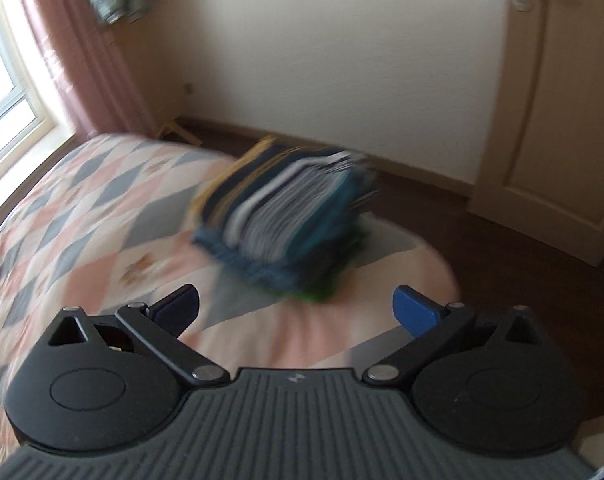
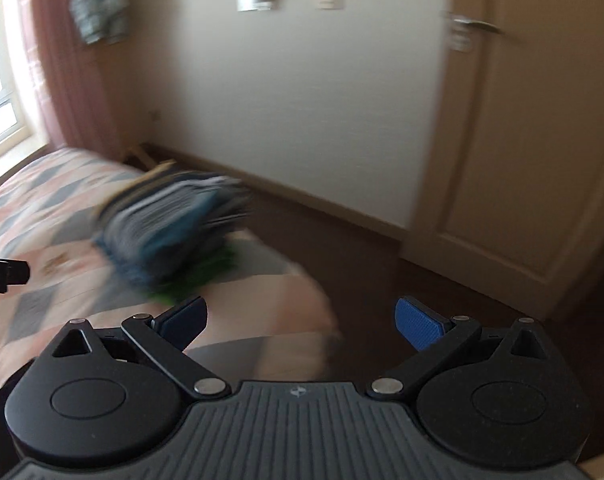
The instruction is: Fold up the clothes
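A stack of folded clothes [image 1: 286, 216] is sitting near the far corner of the bed [image 1: 82, 216], on a quilt patterned in pink, grey and white diamonds. The pile is showing striped layers in navy, white and teal, with something yellow at the back and a strip of bright green peeking out at the bottom; both views are smeared with blur, so I am only guessing that it is several garments rather than one thick one. The left gripper [image 1: 296, 312] is hovering over the bedcover just short of the stack, its jaws spread wide and holding nothing, the blue pads [image 1: 416, 314] standing well apart. The right gripper [image 2: 300, 320] is hanging nearer the edge of the bed, to the right of the pile, and its jaws are likewise spread with nothing between them. At the left edge of the right wrist view, a dark tip of the other gripper is poking in above the quilt. Behind the bed, a pink curtain [image 1: 82, 60] is hanging beside a bright window [image 1: 2, 80], a patterned garment [image 2: 98, 8] is hanging high on the pale wall, and a cream door [image 2: 522, 140] with a metal handle is standing to the right above the dark wood floor [image 2: 362, 248].
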`<state>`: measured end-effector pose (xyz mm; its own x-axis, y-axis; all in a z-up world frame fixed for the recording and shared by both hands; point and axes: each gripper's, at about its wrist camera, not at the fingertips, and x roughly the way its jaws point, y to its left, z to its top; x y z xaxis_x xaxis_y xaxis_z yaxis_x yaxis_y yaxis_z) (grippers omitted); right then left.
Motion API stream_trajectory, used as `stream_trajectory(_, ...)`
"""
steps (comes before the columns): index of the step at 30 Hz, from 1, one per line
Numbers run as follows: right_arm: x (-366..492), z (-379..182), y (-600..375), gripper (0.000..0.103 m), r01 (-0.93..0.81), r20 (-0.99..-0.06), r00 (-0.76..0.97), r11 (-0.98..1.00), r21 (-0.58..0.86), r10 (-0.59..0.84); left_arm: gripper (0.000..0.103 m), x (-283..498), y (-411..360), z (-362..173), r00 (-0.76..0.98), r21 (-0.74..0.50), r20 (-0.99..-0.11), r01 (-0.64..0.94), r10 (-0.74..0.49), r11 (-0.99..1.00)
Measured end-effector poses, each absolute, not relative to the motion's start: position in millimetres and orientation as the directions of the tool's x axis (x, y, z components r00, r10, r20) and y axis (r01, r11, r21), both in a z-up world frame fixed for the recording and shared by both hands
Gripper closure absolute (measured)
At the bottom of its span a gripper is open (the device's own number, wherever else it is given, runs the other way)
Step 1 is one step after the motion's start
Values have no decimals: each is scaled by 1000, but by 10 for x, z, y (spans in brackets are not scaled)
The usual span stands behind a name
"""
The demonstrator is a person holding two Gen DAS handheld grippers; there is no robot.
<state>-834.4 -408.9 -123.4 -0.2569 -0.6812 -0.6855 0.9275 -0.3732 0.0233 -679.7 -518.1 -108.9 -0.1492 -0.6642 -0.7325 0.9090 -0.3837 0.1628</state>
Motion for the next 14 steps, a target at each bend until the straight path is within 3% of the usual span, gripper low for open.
stream_trajectory(14, -11676, -1262, -3223, 0, 708, -685, -548, -703, -75, -479, 1, -10573, -4793, -1046, -441, 88, -726, 700, -527, -708)
